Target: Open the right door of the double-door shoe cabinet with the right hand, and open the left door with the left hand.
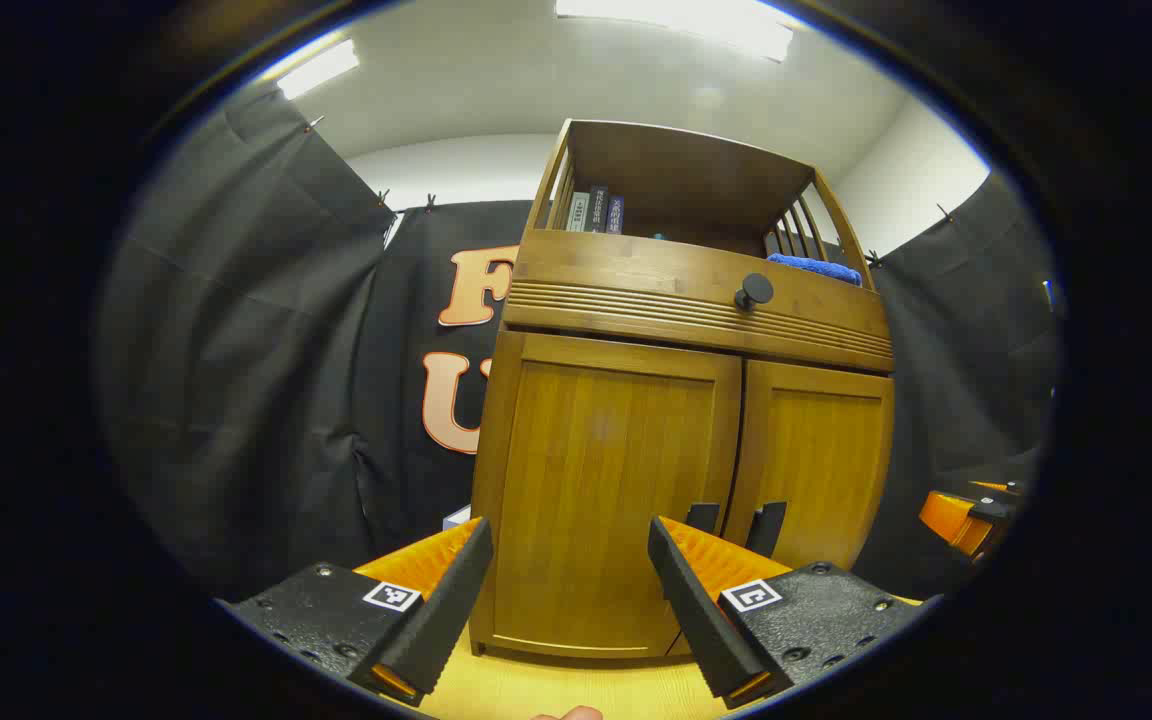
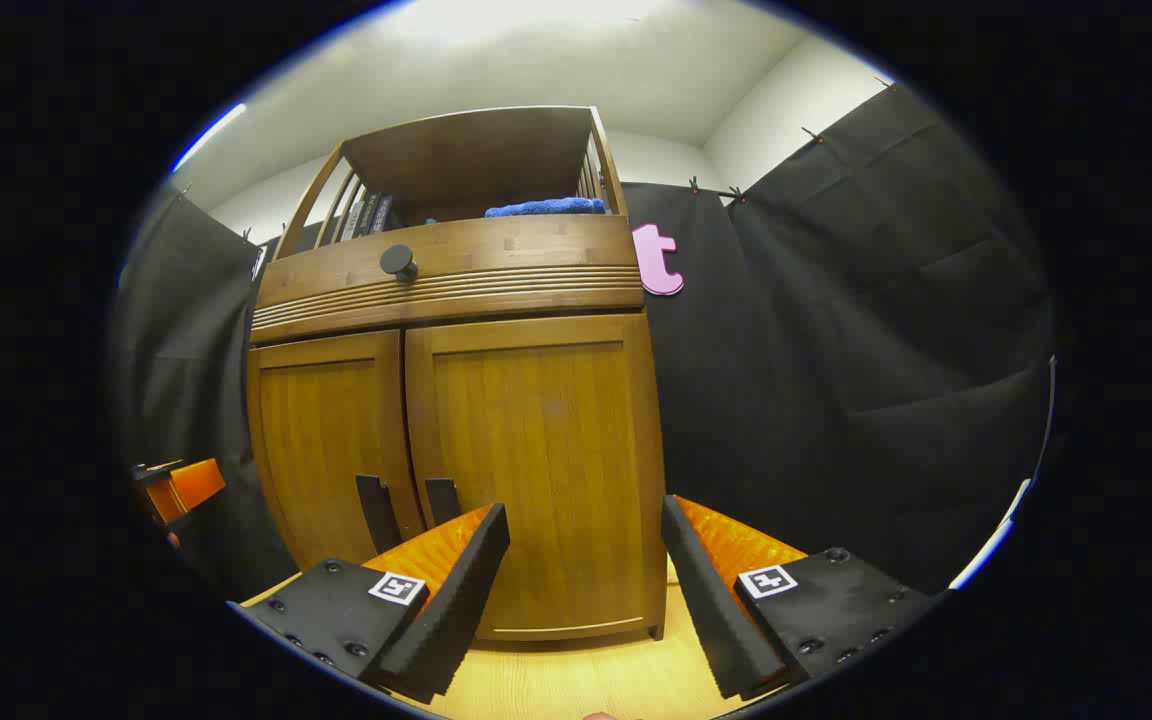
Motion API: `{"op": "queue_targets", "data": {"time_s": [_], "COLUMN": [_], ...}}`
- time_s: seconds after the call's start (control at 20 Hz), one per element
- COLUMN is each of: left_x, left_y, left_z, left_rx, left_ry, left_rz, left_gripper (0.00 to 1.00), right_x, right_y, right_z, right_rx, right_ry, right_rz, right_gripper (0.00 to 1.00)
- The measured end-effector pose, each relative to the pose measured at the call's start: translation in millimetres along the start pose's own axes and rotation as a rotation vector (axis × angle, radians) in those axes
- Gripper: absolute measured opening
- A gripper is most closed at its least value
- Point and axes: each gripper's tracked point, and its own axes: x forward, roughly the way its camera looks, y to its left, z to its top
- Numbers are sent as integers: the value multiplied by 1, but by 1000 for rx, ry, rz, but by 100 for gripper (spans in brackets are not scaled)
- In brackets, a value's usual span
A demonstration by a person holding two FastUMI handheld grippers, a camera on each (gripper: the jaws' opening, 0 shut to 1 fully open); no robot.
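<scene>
Both doors [image 2: 536, 460] are stiff, hinged wood. The right gripper [image 2: 586, 590] and left gripper [image 1: 571, 600], fingers apart, should probably take the handles [image 2: 441, 500] ahead.

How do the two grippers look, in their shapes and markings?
The left gripper and the right gripper look alike: two wedge-shaped jaws with ribbed inner faces, each on a black block with screws and a small square black-and-white marker.

You're facing the wooden shoe cabinet [image 1: 681, 300], standing upright on the pale floor. Its left door [image 1: 601, 500] and right door [image 2: 536, 470] are both sitting shut, dark handles [image 1: 736, 525] flanking the centre seam.
</scene>
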Motion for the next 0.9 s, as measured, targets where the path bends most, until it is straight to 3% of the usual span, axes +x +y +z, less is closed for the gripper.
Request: {"op": "queue_targets", "data": {"time_s": [0.05,0.2,0.5,0.55,0.75,0.85,0.9], "left_x": [4,6,7,7,10,10,11], "left_y": [2,3,2,1,3,2,2], "left_z": [1,2,1,2,2,3,4], "left_rx": [-1,-4,-6,-6,-3,-4,-5], "left_ry": [2,-3,-4,-6,-10,-11,-12], "left_rz": [3,7,10,10,14,13,12], "left_gripper": [91,94,92,92,92,92,91], "right_x": [0,2,6,6,6,4,4], "right_y": [0,-1,-9,-10,-10,-10,-10], "right_z": [0,-2,-3,-2,-1,-3,-3], "right_rx": [1,5,24,25,28,31,34], "right_ry": [2,13,9,6,0,1,0], "right_rz": [1,4,-14,-17,-16,-16,-17], "right_gripper": [98,98,98,94,98,89,91]}}
